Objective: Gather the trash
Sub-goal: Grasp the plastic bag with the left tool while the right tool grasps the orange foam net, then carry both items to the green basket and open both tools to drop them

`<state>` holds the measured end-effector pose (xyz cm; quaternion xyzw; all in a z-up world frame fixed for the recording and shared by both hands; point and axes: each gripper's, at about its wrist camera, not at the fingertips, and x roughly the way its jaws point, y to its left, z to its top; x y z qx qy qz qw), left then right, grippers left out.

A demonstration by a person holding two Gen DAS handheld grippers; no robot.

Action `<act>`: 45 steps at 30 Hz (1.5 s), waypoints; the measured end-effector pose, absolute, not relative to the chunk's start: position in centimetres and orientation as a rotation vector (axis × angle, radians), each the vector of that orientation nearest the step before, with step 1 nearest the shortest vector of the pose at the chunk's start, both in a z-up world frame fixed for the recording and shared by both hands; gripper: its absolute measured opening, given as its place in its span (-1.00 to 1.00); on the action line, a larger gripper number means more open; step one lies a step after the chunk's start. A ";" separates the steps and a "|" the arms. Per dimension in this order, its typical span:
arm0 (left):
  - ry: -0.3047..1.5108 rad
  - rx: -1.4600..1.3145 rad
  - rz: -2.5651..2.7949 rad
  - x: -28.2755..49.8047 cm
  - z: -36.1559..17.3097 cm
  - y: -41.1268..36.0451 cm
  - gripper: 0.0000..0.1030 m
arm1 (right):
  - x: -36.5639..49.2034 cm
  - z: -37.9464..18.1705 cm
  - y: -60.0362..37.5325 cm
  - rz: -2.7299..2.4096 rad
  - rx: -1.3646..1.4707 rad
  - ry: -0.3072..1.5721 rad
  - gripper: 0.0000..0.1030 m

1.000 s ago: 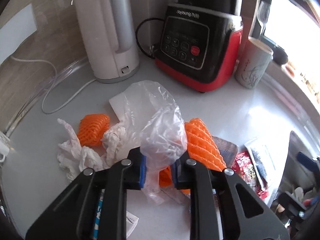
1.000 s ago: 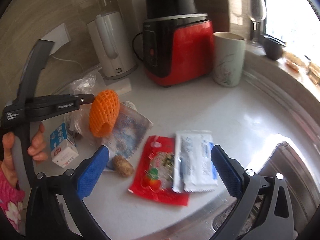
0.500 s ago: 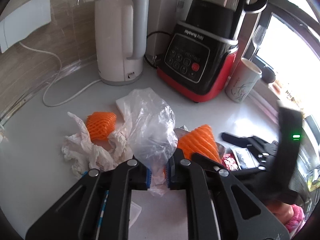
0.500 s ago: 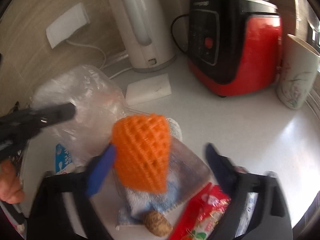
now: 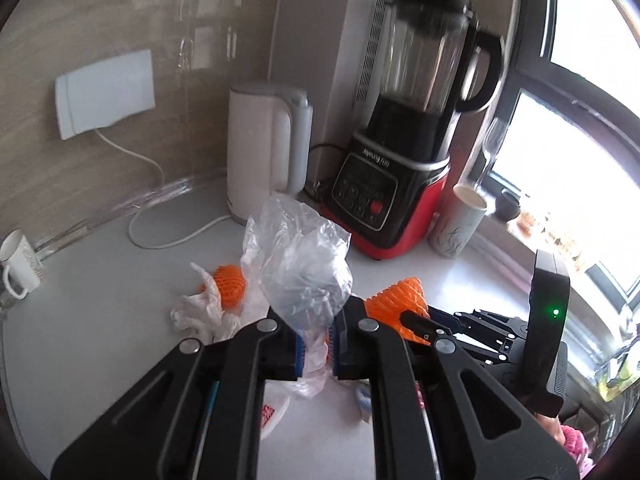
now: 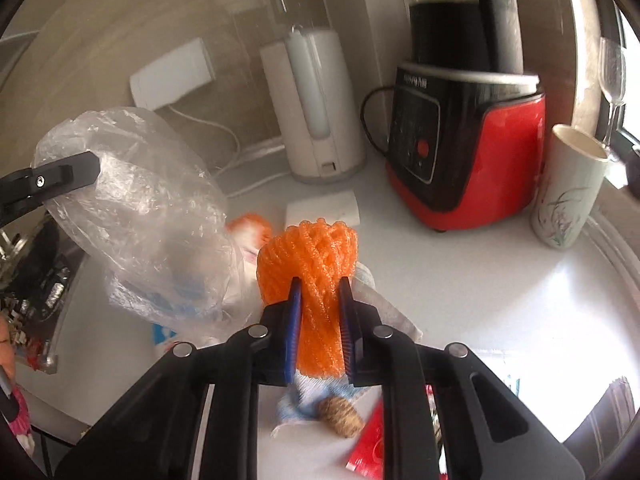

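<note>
The orange foam net (image 6: 316, 276) is pinched in the right gripper (image 6: 320, 324), above the counter (image 6: 480, 292). At its nine o'clock, the left gripper (image 5: 316, 344) clamps a clear plastic bag (image 5: 304, 264); the blender (image 6: 468, 140) stands at one o'clock.

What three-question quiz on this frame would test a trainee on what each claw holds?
1. True or false: the left claw is shut on the clear plastic bag.
2. What does the right claw grip?
A. red wrapper
B. orange foam net
C. white kettle
3. Fill in: the second orange net lies beside crumpled white ____.

Key: 1 true; 2 B; 3 tissue.
</note>
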<state>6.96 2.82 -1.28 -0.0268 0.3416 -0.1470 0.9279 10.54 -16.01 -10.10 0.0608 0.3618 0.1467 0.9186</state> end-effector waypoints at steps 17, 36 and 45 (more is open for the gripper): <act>0.835 0.057 -0.445 -13.1 -3.5 7.7 -0.83 | -8.8 -9.5 -10.2 0.345 0.099 0.836 -0.65; 1.212 0.125 -0.550 -15.2 -23.7 12.1 0.07 | -19.2 -13.8 -1.9 0.110 0.156 0.946 -0.63; 1.111 0.124 -0.577 -14.3 -20.5 13.5 0.41 | -20.5 -15.1 0.1 0.061 0.136 0.973 -0.60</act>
